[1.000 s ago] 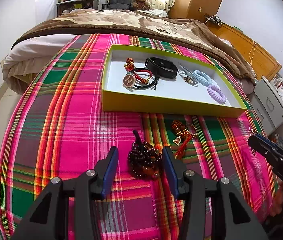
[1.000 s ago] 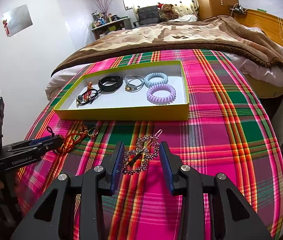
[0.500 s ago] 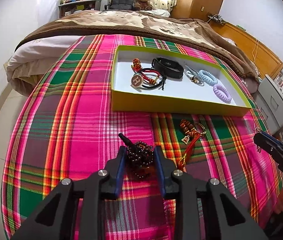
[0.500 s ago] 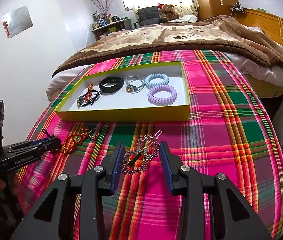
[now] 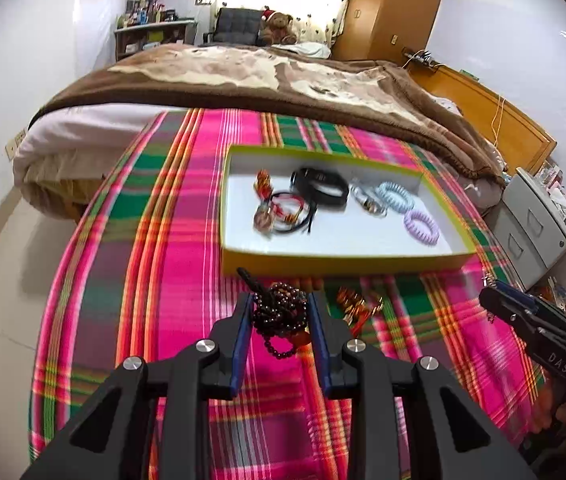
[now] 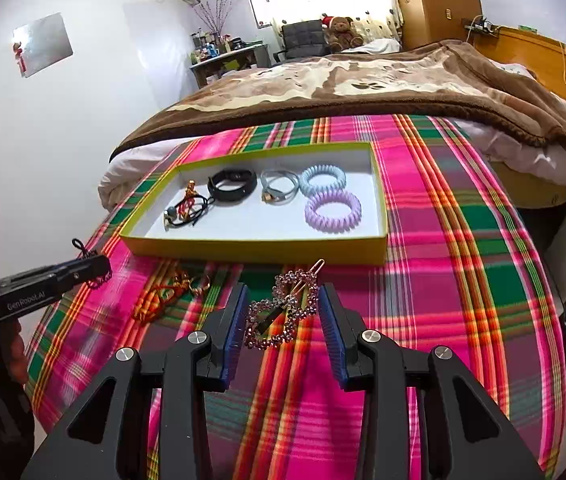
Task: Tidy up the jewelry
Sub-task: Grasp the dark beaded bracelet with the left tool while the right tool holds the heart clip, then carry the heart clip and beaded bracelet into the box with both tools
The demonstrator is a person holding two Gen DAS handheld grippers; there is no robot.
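Observation:
My left gripper (image 5: 279,312) is shut on a dark beaded bracelet (image 5: 281,312) and holds it lifted above the plaid cloth, in front of the yellow-green tray (image 5: 343,258). A loop of beads hangs below the fingers. My right gripper (image 6: 281,312) is open around a rhinestone hair clip (image 6: 283,308) that lies on the cloth. A red knotted charm (image 5: 357,306) lies on the cloth between the grippers; it also shows in the right wrist view (image 6: 167,290). The tray (image 6: 259,250) holds a black band (image 6: 231,184), a blue coil tie (image 6: 323,178), a purple coil tie (image 6: 333,212) and red-black cords (image 6: 187,206).
The plaid cloth (image 5: 131,240) covers a round table. A bed with a brown blanket (image 5: 263,76) stands behind it. A grey drawer cabinet (image 5: 535,232) stands at the right. The left gripper shows in the right wrist view (image 6: 63,274) at the left edge.
My left gripper closed on the beaded bracelet and lifted it off the cloth toward the tray. My right gripper stayed open around the hair clip.

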